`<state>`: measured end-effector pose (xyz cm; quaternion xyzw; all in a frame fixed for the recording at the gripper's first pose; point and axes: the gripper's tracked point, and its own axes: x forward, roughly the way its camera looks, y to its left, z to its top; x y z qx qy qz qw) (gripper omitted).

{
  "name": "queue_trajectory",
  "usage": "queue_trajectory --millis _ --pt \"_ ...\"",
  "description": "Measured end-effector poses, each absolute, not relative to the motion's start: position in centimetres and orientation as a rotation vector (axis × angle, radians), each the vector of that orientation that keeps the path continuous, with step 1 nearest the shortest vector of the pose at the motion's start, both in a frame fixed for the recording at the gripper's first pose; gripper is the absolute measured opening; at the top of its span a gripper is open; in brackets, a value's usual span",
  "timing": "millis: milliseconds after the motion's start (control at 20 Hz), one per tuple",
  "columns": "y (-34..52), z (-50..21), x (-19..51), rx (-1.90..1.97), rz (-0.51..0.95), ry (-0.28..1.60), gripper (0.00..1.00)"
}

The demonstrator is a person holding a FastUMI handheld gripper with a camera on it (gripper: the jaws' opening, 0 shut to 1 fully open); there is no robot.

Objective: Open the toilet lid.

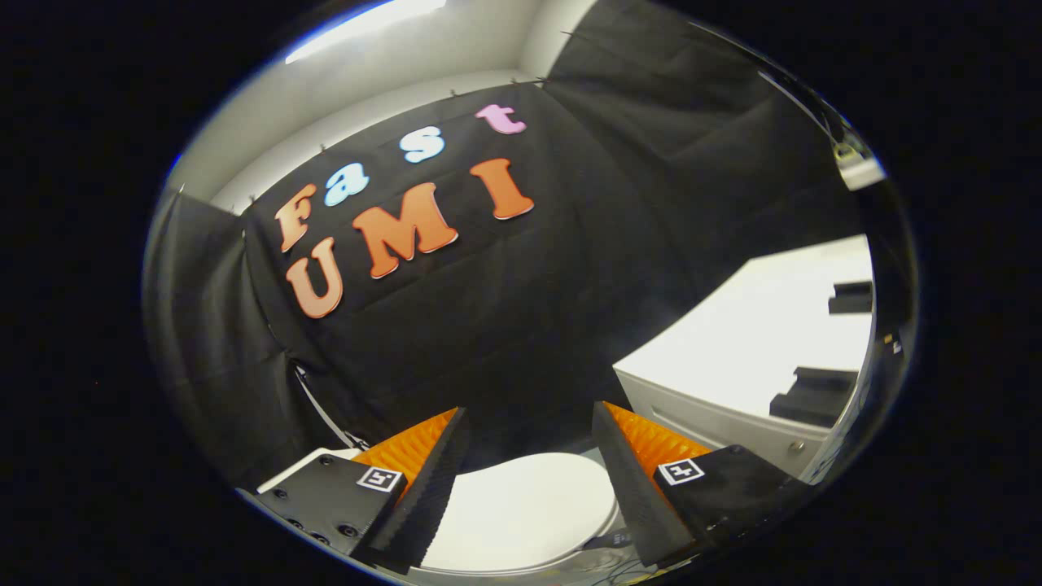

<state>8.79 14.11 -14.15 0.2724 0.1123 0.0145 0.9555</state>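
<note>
while tongs gape wide, empty | toilet lid down, between fingers | white cabinet beside

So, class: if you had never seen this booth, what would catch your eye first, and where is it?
The round white toilet lid stands out, lying closed below and between the gripper's two spread, empty fingers. Off to one side stands a white cabinet with dark blocks on its top, and black cloth hangs behind everything.

White toilet lid lies closed, flat, below and between the spread jaws
</note>
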Motion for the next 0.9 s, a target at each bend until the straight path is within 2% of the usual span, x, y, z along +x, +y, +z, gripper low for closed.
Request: queue_trajectory --millis 250,550,700,900 --pt "12.2 -20.6 8.1 0.643 -0.066 0.272 0.98" --pt "14.6 -30.6 4.3 0.657 -0.118 0.507 0.98" --pt "15.5 -33.3 1.8 0.694 -0.128 0.623 0.98" --pt "15.3 -35.5 1.8 0.757 -0.157 0.674 0.99"
